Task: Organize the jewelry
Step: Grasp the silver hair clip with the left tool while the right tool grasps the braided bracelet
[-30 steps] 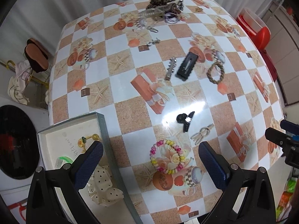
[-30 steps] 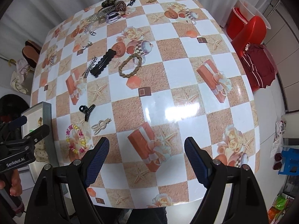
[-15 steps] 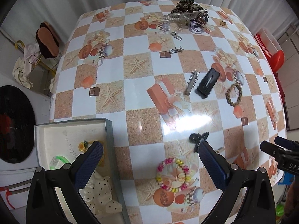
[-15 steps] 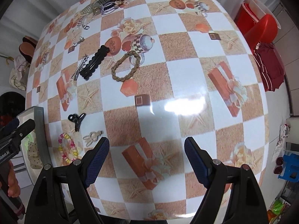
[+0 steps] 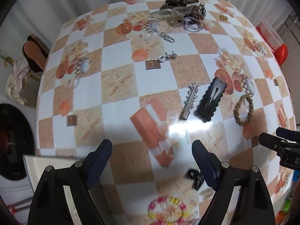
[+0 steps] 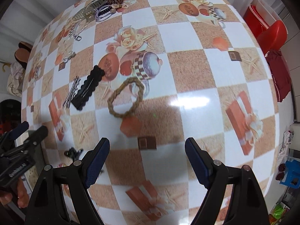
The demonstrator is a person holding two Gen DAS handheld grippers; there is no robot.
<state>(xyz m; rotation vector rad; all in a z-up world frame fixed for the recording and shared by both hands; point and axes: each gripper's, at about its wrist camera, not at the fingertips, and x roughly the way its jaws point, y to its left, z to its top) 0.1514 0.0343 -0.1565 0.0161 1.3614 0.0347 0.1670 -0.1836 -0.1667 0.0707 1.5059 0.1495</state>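
My left gripper hangs over the checked tablecloth, its jaws closing with only cloth between them. Ahead of it lie a silver clip, a black hair clip and a braided rope bracelet. A small black claw clip sits by its right finger, and a beaded bracelet lies below. The grey box shows its rim at bottom left. My right gripper is open and empty, a short way below the braided bracelet and right of the black clip.
A pile of hair ties and clips lies at the table's far edge, with a small charm nearer. Beside the table stand a red stool and a dark red cloth. A hand holds the left gripper.
Both grippers have come lower and further in over the table. The clips and braided bracelet now look nearer, the box has slid to the left view's bottom corner, and the left jaws stand narrower.
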